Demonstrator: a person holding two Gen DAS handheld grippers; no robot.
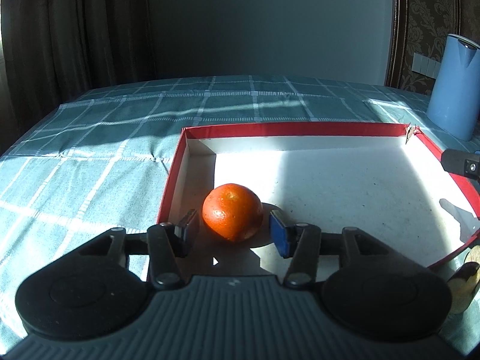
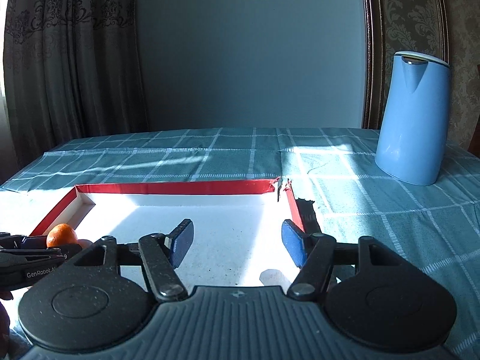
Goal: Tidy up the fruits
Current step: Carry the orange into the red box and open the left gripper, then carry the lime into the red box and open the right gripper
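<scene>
The left tongs (image 1: pixel 234 229) are spread, with the orange (image 1: pixel 232 211) sitting between the two pads, a narrow gap showing on each side, so nothing is pinched. The orange rests on the white floor of the red-edged box (image 1: pixel 288 127), close to the box's left wall and right in front of these tongs. I cannot tell whether it is about to be gripped or has just been set down. If it is to be gripped, the pads should meet the fruit at its widest part, evenly on both sides, and press gently, since a round skin will likely roll or squirt out under a lopsided squeeze. If it is being left there, the tongs should back straight out without nudging it.

Further right, the right tongs (image 2: pixel 237 244) are also spread and hold nothing; ahead of them lies bare box floor, with the torn far-right corner of the box beyond their right pad. Off to the right past the box stands a blue jug (image 2: pixel 412 120) on the checked cloth (image 2: pixel 180 162)

No other fruit is plainly visible. Something yellowish at the bottom right edge of the left view is cut off and too dark to name, and a pale lump just under the right tongs is unclear
</scene>
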